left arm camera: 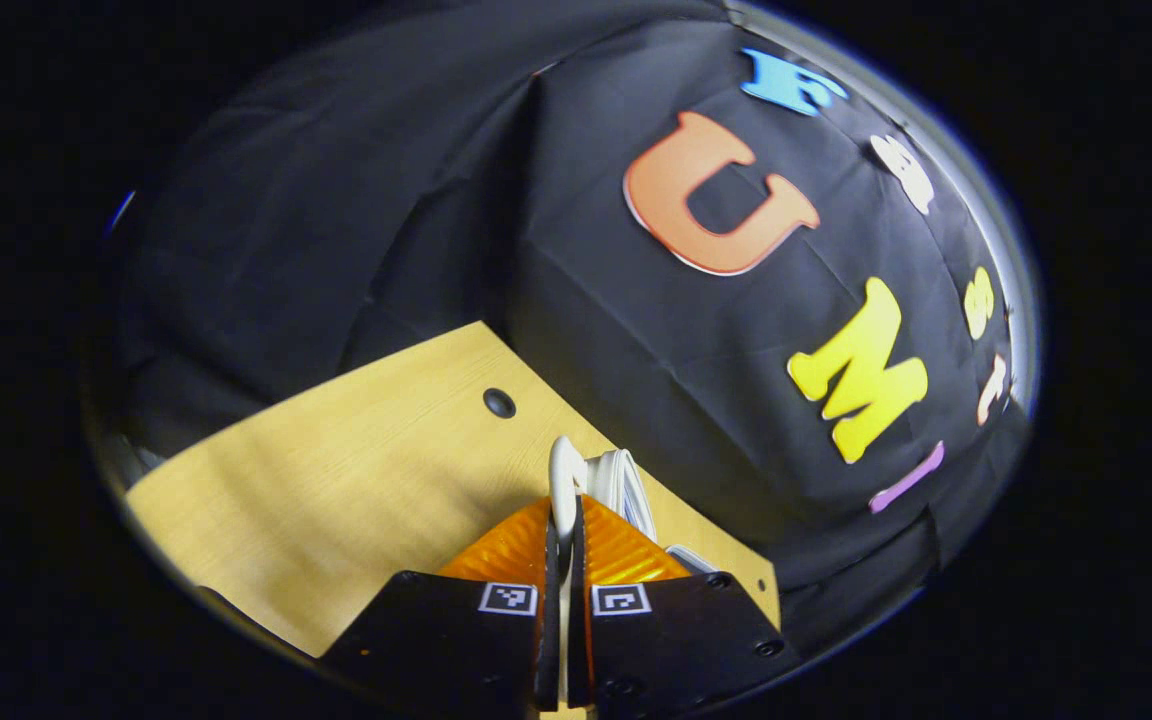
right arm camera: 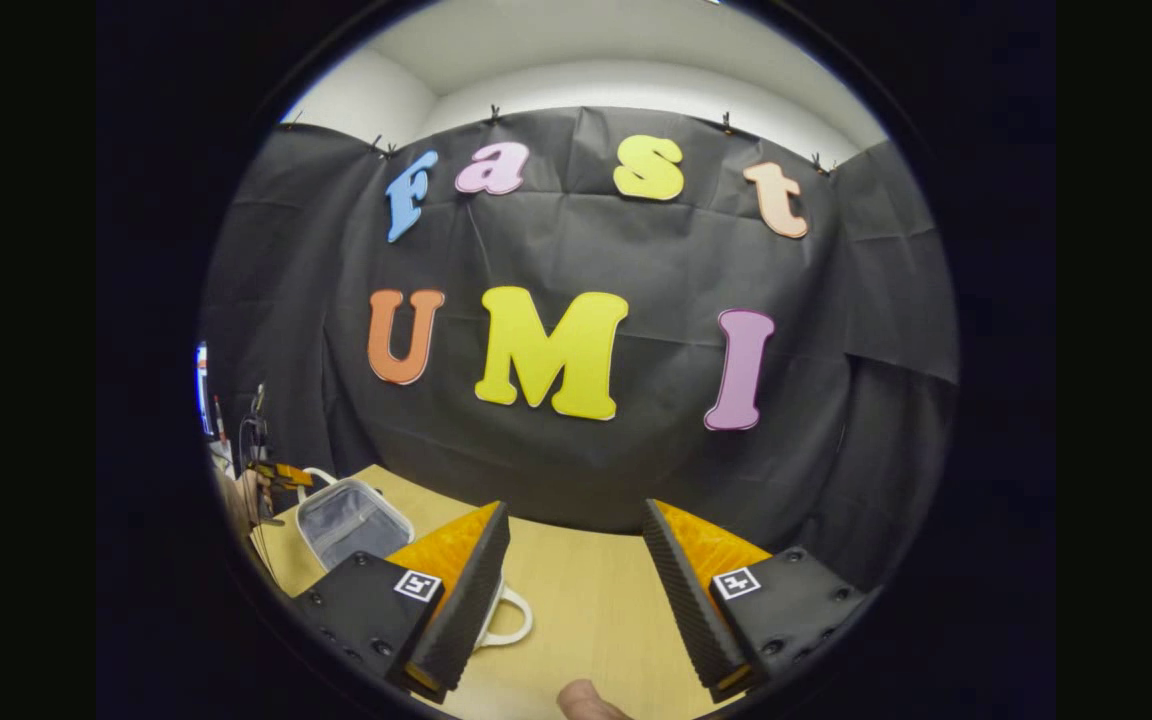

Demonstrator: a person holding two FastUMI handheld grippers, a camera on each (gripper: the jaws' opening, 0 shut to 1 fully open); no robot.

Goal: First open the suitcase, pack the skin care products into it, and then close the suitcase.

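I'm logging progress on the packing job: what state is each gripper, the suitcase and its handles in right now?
left gripper: shut on the white handle.
right gripper: open, holding nothing, above the table.
suitcase: appears open, one half raised, grey inside showing.
second handle: free, lying on the table.

In my right gripper view the suitcase [right arm camera: 351, 520] stands open on the table [right arm camera: 586, 600], left of my right gripper [right arm camera: 576, 590], one handle [right arm camera: 511, 615] just before it; my left gripper [right arm camera: 281, 472] sits at the suitcase's far-left edge, pinching another handle [left arm camera: 564, 480].
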